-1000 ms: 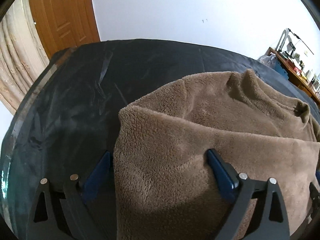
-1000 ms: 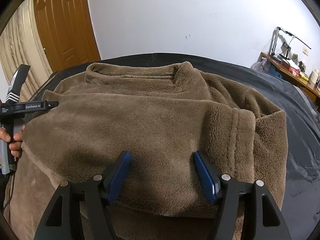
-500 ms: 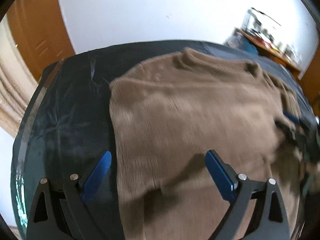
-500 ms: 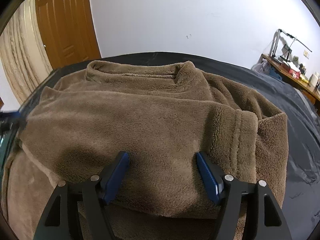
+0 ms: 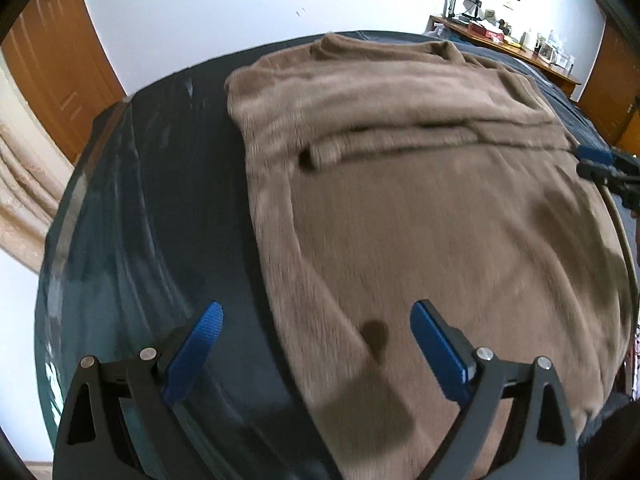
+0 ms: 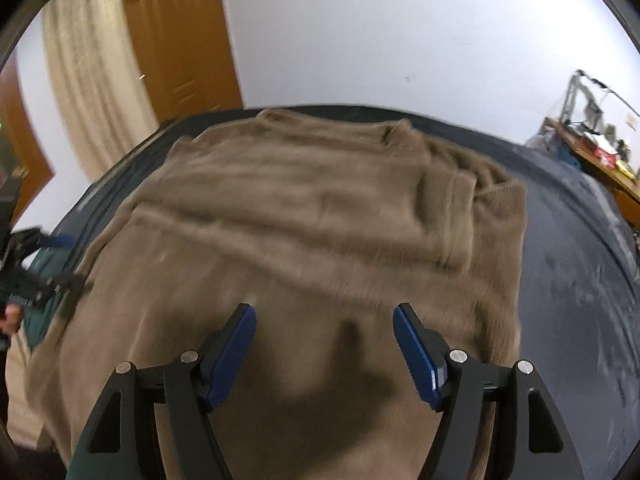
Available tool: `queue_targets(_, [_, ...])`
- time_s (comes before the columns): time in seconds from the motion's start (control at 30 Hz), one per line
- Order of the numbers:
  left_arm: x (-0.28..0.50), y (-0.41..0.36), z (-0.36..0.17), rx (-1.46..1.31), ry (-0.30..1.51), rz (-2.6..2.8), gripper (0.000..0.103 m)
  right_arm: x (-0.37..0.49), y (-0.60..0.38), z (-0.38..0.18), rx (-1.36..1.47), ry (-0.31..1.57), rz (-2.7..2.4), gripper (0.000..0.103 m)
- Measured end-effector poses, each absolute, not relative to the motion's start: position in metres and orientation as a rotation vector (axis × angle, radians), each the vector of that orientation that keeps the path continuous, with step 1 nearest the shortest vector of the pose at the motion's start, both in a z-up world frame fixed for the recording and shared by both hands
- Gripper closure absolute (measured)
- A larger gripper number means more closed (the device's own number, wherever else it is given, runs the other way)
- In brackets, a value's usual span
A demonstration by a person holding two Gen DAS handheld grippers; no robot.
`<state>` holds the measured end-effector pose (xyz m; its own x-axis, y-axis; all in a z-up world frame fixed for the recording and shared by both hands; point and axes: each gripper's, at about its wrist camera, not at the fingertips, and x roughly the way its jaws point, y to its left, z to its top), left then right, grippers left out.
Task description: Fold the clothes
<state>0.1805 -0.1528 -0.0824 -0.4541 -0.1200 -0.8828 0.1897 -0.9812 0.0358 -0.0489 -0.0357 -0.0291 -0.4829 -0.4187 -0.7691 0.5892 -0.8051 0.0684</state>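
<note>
Brown fleece top (image 5: 420,200) lies spread flat on the dark bed (image 5: 152,208), its collar toward the far white wall (image 5: 240,0) and both sleeves folded across the chest. Left hand-held gripper (image 5: 316,344) hangs above the top's near left edge, blue fingers (image 5: 192,348) spread apart and holding nothing. Right hand-held gripper (image 6: 324,344) hovers over the lower body, also spread and empty. Both views are blurred.

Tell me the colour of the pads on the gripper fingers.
Blue pads on black finger frames; clearest in the right wrist view.
</note>
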Motion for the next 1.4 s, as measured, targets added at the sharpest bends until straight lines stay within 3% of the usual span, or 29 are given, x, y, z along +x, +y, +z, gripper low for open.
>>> queue_targets(0.43, [0.261,-0.128,-0.102,1.614,0.409,-2.680,0.006,-0.003,-0.032,-0.071,1.153,0.375,-2.262,0.030])
queue_targets(0.53, [0.269,-0.114,-0.104,1.581,0.392,-2.720,0.009,-0.003,-0.033,-0.073,1.143,0.367,-2.269,0.027])
queue_targets(0.63, [0.272,-0.100,-0.102,1.573,0.368,-2.751,0.028,0.000,-0.034,-0.074,1.131,0.385,-2.275,0.024])
queue_targets(0.7, [0.272,-0.095,-0.100,1.586,0.374,-2.761,0.051,0.002,-0.033,-0.075,1.127,0.386,-2.278,0.024])
queue_targets(0.73, [0.271,-0.093,-0.100,1.588,0.374,-2.758,0.054,0.002,-0.033,-0.075,1.126,0.380,-2.277,0.024])
queue_targets(0.8, [0.267,-0.091,-0.101,1.581,0.374,-2.742,0.069,0.002,-0.031,-0.075,1.125,0.364,-2.276,0.023])
queue_targets(0.87, [0.266,-0.096,-0.102,1.565,0.414,-2.721,0.076,0.001,-0.028,-0.074,1.122,0.343,-2.277,0.023])
queue_targets(1.0, [0.270,-0.104,-0.103,1.542,0.502,-2.703,0.077,0.004,-0.009,-0.066,1.088,0.264,-2.318,0.023])
queue_targets(1.4, [0.275,-0.101,-0.103,1.517,0.466,-2.716,0.075,0.072,0.109,-0.036,1.012,0.143,-2.372,0.023])
